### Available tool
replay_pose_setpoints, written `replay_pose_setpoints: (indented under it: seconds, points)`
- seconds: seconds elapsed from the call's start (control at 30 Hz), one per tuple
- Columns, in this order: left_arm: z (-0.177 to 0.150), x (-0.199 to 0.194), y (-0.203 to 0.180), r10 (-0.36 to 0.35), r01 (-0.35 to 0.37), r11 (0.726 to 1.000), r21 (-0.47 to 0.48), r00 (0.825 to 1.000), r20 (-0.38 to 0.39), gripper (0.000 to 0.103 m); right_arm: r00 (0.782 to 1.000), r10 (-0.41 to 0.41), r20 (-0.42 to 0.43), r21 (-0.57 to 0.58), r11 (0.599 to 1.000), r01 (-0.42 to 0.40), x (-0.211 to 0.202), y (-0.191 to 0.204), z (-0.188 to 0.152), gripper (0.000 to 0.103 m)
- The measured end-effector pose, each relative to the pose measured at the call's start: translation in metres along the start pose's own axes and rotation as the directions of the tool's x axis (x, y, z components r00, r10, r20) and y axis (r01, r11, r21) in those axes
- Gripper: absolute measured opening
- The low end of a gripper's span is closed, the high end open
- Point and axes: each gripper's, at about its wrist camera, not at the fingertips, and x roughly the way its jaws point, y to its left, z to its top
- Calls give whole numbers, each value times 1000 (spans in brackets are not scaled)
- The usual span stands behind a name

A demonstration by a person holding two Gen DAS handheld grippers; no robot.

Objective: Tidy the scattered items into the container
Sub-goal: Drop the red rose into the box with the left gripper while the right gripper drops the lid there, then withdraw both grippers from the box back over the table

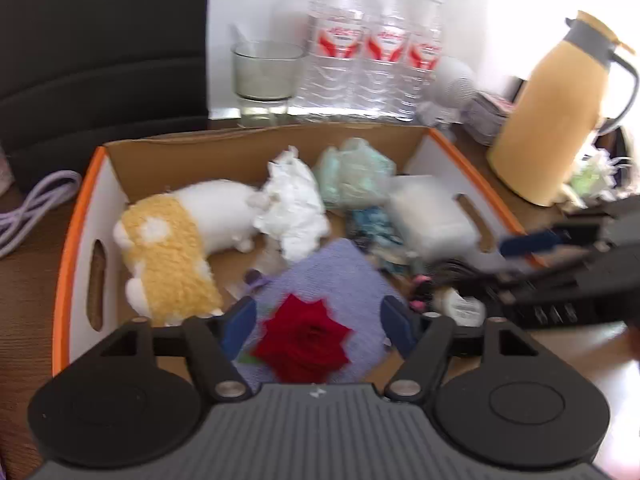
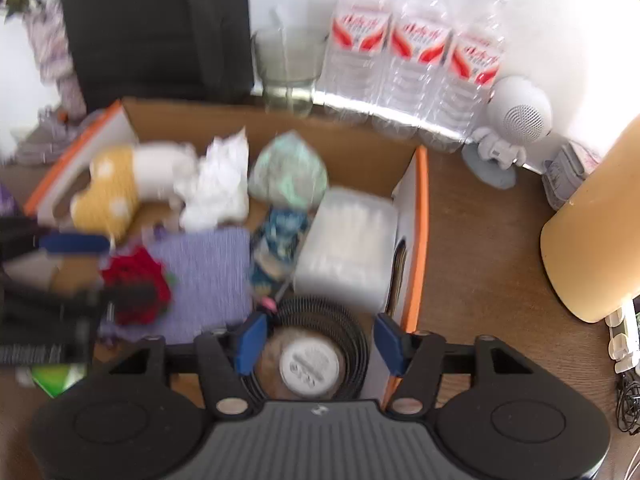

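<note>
Two grippers over the cardboard box (image 1: 256, 148) with orange rim, both pointed down into it. I go left to right. Outside the box on the left, a lilac cable (image 1: 36, 208) lies on the wooden table (image 1: 28, 312). Inside at left, a yellow-and-white plush toy (image 1: 172, 248) lies on its side, touching crumpled white tissue (image 1: 292, 208). My left gripper (image 1: 320, 328) stands with jaws wide, nothing pressed between the blue pads; below the gap is a red flower (image 1: 304, 340) on a lilac knitted cloth (image 1: 332, 280) lying on the box floor. Pale green crumpled plastic (image 1: 352, 172) sits at the back, a clear plastic case (image 1: 428, 216) against the right wall. My right gripper (image 2: 318, 344) is also open, pads apart from everything; beneath it a coiled black cable (image 2: 356, 332) rings a small white cap (image 2: 310, 366) in the near right corner of the box. Behind the box: a glass (image 1: 266, 72), three water bottles (image 1: 384, 40), a small white speaker (image 2: 520, 116). Far right, a yellow thermos jug (image 1: 560, 112) stands on the table. Frames are blurred.
</note>
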Motion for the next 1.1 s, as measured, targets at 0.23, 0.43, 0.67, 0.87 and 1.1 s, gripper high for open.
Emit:
replay_pose_setpoints:
  seconds: [0.23, 0.43, 0.67, 0.87, 1.1]
  points:
    - [11, -23, 19, 157, -157, 987, -45, 988, -6, 84, 994, 110, 11, 149, 983, -111, -21, -17, 21, 80]
    - [15, -44, 18, 242, -240, 967, -90, 970, 15, 103, 991, 132, -15, 256, 959, -124, -29, -24, 18, 80]
    - [-15, -83, -9, 347, -328, 938, -115, 860, 374, 103, 953, 29, 302, 211, 973, -97, -70, -8, -19, 80]
    - [-54, -101, -29, 270, -267, 959, -98, 751, 603, 103, 749, -12, 662, 56, 998, -34, -89, 16, -69, 87]
    - [-63, -107, -25, 293, -265, 955, -136, 756, 585, 103, 749, -22, 663, 71, 997, -33, -94, 21, -73, 87]
